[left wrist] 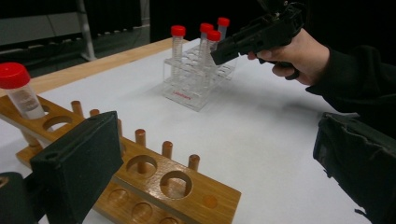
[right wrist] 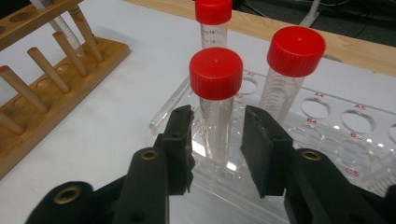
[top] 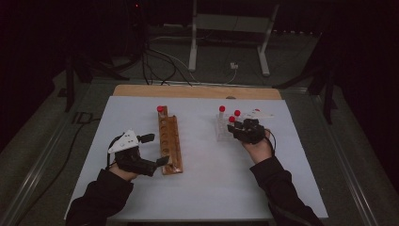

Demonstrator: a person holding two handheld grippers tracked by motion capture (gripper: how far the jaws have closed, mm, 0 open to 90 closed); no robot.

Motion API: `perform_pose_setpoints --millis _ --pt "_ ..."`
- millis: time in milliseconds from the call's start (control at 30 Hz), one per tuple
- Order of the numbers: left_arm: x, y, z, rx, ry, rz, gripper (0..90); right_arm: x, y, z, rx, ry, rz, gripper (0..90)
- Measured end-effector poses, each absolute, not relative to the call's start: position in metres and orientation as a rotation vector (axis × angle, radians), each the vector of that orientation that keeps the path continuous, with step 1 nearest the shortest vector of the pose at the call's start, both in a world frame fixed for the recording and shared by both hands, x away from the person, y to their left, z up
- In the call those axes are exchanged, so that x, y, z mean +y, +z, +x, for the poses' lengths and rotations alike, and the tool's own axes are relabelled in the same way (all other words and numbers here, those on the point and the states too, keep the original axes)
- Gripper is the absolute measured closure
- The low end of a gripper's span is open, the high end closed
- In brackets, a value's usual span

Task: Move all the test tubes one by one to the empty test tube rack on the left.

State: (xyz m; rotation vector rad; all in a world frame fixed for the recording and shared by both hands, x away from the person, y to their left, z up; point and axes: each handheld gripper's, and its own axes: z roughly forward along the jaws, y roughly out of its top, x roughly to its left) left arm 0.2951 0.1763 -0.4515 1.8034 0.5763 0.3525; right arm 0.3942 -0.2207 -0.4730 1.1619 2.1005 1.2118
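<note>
Left hand: the black-sleeved forearm comes in from the near edge of the desk [top: 202, 197], wrist about level, holding the left gripper [top: 157, 149] pointed right toward the wooden rack.
Left jaws: wide apart with nothing between them; in the left gripper view one pad hangs over the near end of the rack, the other stands well off to the side.
Wooden rack: long brown wooden test-tube rack [top: 170, 140] with round holes and pegs, lying lengthwise on the white desk; one clear tube with a red cap [left wrist: 18, 91] stands in its far end.
Right hand: the arm reaches forward, hand gripping the right gripper [top: 236, 128] from below, jaws aimed left at the clear rack.
Right jaws: narrowed to either side of the nearest red-capped clear tube [right wrist: 216, 100], below its cap; small gaps show at both pads, so no grip.
Clear rack: transparent plastic tube rack [left wrist: 194, 91], right of the wooden one, holding the red-capped tubes upright.
</note>
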Motion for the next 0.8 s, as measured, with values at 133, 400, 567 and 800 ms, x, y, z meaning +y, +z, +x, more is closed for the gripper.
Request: perform_pose_setpoints --millis 133,400,567,800 --pt "0.177 -0.452 0.295 0.578 0.353 1.804 2.0 -0.219 -0.475 0.397 2.096 1.211 1.168 67.1" --pt "0.178 -0.452 0.296 0.579 0.344 1.801 2.0 -0.214 -0.477 0.400 2.095 1.176 1.158 74.4" --pt "0.177 -0.451 0.296 0.574 0.337 1.804 2.0 -0.214 -0.474 0.398 2.089 1.173 1.150 75.0" --pt "0.176 -0.450 0.295 0.569 0.333 1.808 2.0 -0.213 -0.457 0.390 2.058 1.175 1.096 75.1"
